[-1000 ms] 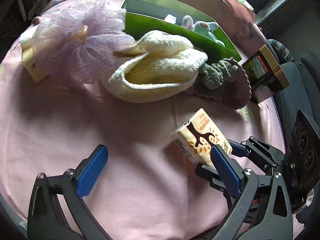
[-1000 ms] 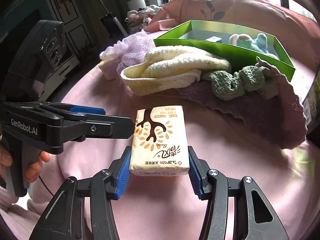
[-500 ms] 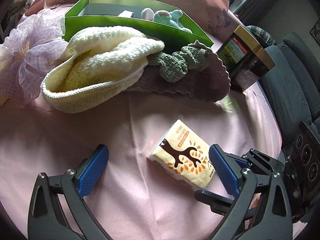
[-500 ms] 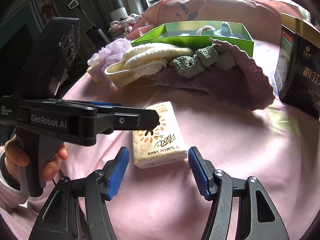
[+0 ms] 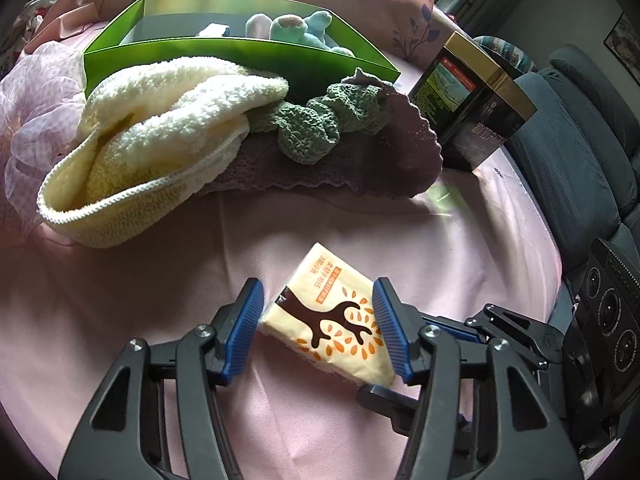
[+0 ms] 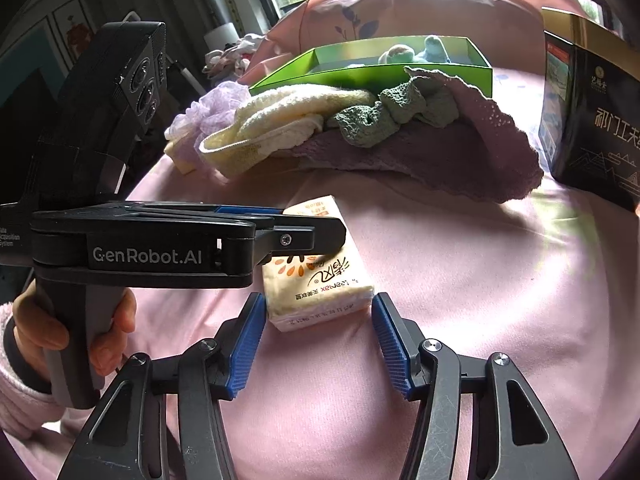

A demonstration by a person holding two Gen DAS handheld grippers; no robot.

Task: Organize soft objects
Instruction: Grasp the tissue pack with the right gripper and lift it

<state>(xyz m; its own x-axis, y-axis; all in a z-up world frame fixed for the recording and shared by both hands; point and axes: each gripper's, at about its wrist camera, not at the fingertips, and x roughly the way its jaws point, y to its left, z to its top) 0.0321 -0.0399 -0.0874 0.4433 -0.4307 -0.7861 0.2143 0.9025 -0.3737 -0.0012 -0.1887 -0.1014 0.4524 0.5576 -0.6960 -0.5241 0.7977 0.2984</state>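
The tissue pack (image 5: 334, 320) lies flat on the pink cloth (image 5: 140, 288) of the table, between the blue pads of the left tool (image 5: 318, 330). That tool's jaws are closing around the pack; its right pad sits against the pack's edge and its left pad at the pack's corner, though whether they already press on it cannot be told.

The right tool (image 6: 318, 338) is just short of the pack's near end, its jaws half wide and closing slightly, with nothing between the pads. A hand (image 6: 72, 332) grips the left tool's handle.

Beyond the pack, ahead of both tools, a cream towel (image 5: 160, 148) and a green knitted piece (image 5: 320, 124) rest on a mauve cloth (image 5: 360, 168). Behind these stands a green box (image 5: 240, 56) holding soft toys (image 5: 296, 26). A dark tin (image 5: 472, 104) stands to the right, and a lilac mesh puff (image 5: 36, 104) lies to the left.
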